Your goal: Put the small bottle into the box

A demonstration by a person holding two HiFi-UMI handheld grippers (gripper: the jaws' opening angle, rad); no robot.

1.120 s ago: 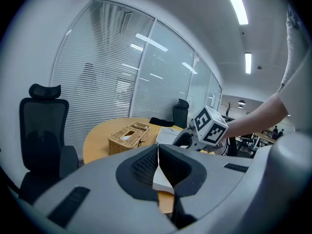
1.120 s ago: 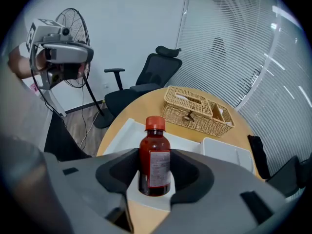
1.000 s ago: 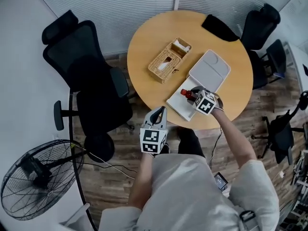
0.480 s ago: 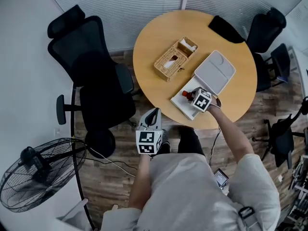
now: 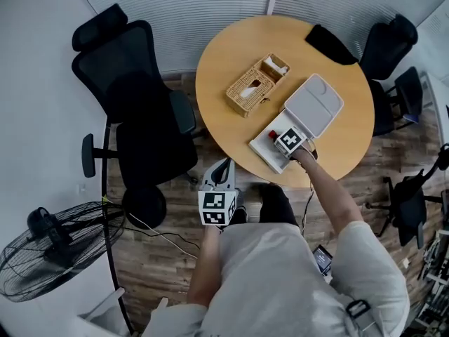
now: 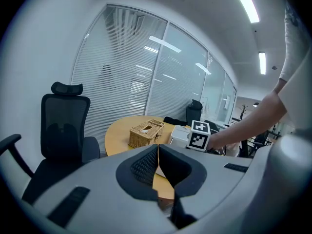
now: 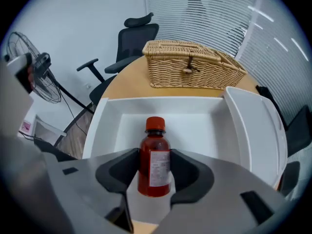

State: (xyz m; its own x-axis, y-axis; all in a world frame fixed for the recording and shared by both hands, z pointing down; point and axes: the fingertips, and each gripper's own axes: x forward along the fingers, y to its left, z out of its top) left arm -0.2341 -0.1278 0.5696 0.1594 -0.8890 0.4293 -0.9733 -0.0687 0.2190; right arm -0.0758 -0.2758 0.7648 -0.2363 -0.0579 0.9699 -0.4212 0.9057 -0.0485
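Observation:
The small bottle (image 7: 154, 167), dark red with a red cap and a white label, lies lengthwise between the jaws of my right gripper (image 7: 154, 156), cap pointing away. The jaws are shut on its body. It hangs low inside the open white box (image 7: 105, 116); whether it touches the floor of the box I cannot tell. In the head view the red cap (image 5: 272, 135) shows just left of the right gripper's marker cube (image 5: 289, 140), over the box (image 5: 263, 150) near the table's front edge. My left gripper (image 5: 226, 164) is off the table, down by the person's body, its jaws (image 6: 158, 148) shut on nothing.
The box's lid (image 5: 313, 106) lies open behind it. A wicker basket (image 5: 257, 85) stands on the round wooden table (image 5: 231, 55), a black object (image 5: 330, 44) at its far edge. Black office chairs (image 5: 133, 97) ring the table. A floor fan (image 5: 49, 241) stands at the left.
My right gripper has carried the bottle a little farther in over the white box. The left gripper has stayed where it was.

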